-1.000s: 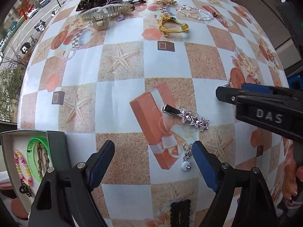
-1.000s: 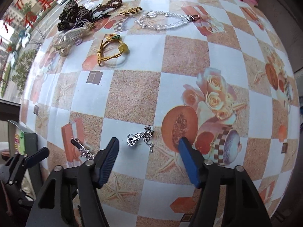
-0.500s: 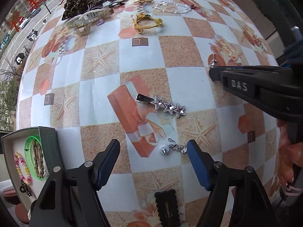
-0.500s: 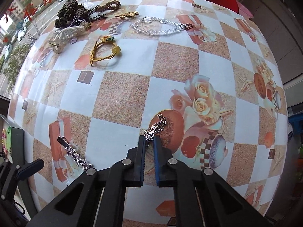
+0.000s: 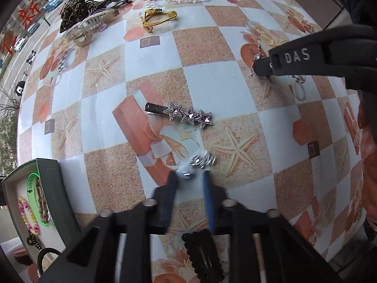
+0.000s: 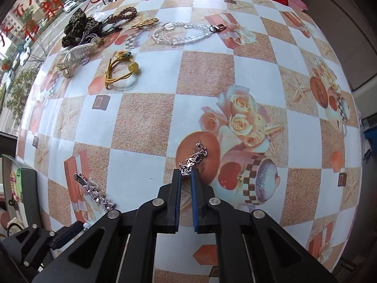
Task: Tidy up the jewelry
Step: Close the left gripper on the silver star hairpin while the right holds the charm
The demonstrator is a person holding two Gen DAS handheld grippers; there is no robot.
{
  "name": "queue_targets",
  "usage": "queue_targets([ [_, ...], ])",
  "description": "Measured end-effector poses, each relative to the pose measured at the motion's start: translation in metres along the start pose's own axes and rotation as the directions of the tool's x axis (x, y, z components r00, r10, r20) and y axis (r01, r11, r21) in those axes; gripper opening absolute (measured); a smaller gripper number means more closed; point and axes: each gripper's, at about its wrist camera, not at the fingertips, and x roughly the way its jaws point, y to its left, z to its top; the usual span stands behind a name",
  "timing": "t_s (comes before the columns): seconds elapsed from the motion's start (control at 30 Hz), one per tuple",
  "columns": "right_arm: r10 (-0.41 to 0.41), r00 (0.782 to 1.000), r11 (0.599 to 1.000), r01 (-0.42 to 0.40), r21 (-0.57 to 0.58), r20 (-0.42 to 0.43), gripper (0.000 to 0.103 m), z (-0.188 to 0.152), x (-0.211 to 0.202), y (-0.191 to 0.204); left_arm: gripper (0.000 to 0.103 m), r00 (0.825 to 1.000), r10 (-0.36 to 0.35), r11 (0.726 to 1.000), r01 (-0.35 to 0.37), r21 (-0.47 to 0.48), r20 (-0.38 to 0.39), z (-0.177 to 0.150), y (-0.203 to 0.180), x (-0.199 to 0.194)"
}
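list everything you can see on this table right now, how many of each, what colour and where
star hair clip: 1, silver with three stars, table centre
pearl drop earring: 1, silver and white, between the left fingers
filigree earring: 1, silver, pinched in the right gripper's tips
black snap clip: 1, black, near edge under the left gripper
yellow hair tie: 1, yellow, far left
clear bead bracelet: 1, clear, far centre
claw clip: 1, translucent cream, far left
leopard scrunchie: 1, brown-black, far left corner
gold leaf clip: 1, gold, far side
jewelry box: 1, dark green, near left, holding bracelets
left gripper: closing, blurred
right gripper: shut
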Motion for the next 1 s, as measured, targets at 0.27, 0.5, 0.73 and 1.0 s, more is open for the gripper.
queue_targets([
  [0.27,0.078,0.997,0.992,-0.077,0.099,-0.005,0.008,-0.012,-0.017,-0.023,0.006,0.995,-0.096,0.993,0.097,-0.072,0.015,-0.003,0.026,-0.015],
  [0.5,0.115,0.993,0.985,-0.114,0.129,-0.005,0.008,-0.047,-0.031,-0.027,0.006,0.996,-0.079,0.994,0.081,-0.072,0.033,-0.001,0.04,-0.029],
  [0.73,0.121,0.993,0.982,-0.119,0.148,-0.006,0.008,-0.055,-0.033,-0.029,0.006,0.997,-0.08,0.974,0.081,-0.212,0.015,0.007,0.065,-0.027],
  [1.0,0.129,0.992,0.979,-0.128,0.158,0.009,0.008,-0.058,-0.039,-0.033,0.103,0.999,-0.021,0.968,0.032,-0.25,0.044,0.023,0.065,-0.031],
])
